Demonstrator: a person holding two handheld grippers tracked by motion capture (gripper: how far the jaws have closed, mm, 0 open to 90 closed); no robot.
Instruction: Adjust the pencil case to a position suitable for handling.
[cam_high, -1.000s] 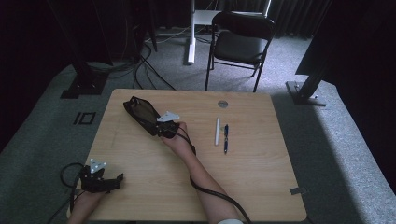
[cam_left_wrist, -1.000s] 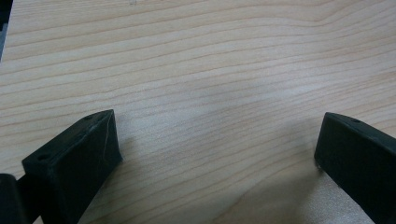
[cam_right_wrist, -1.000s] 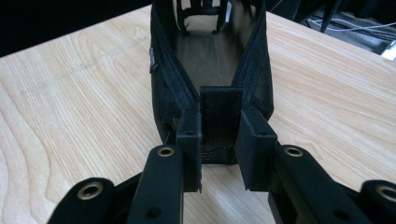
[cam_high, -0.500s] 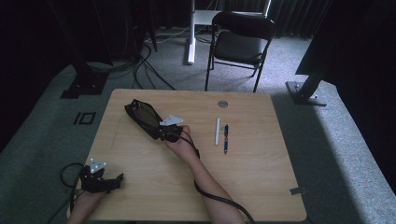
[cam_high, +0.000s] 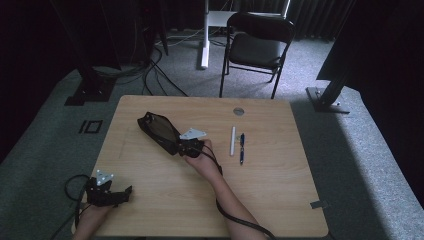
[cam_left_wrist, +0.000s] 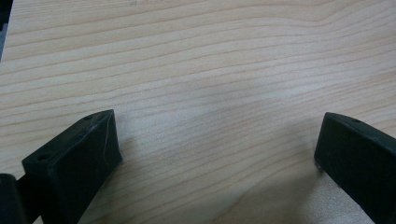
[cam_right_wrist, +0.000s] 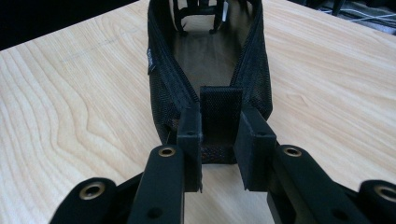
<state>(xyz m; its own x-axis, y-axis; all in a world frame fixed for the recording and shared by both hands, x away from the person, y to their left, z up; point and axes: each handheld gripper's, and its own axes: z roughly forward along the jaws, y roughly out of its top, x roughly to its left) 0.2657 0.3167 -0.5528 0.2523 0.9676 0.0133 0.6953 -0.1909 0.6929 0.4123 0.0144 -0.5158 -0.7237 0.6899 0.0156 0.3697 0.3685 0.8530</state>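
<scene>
Left of centre in the high view, the right gripper (cam_high: 186, 148) has its jaws clamped on the end tab of the black mesh pouch (cam_high: 159, 131), which lies unzipped on the table (cam_high: 280, 200), probably to steady its mouth for loading. The white pen (cam_high: 232, 141) and blue pen (cam_high: 242, 148) lie just right (likely waiting cargo). At lower left the left gripper (cam_high: 122, 192) rests, jaws apart over bare wood.

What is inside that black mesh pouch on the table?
The open black mesh pouch looks empty: its dark bare bottom shows between the mesh walls. The right gripper pinches a black fabric tab at the near end, which hides the corner behind it.
</scene>
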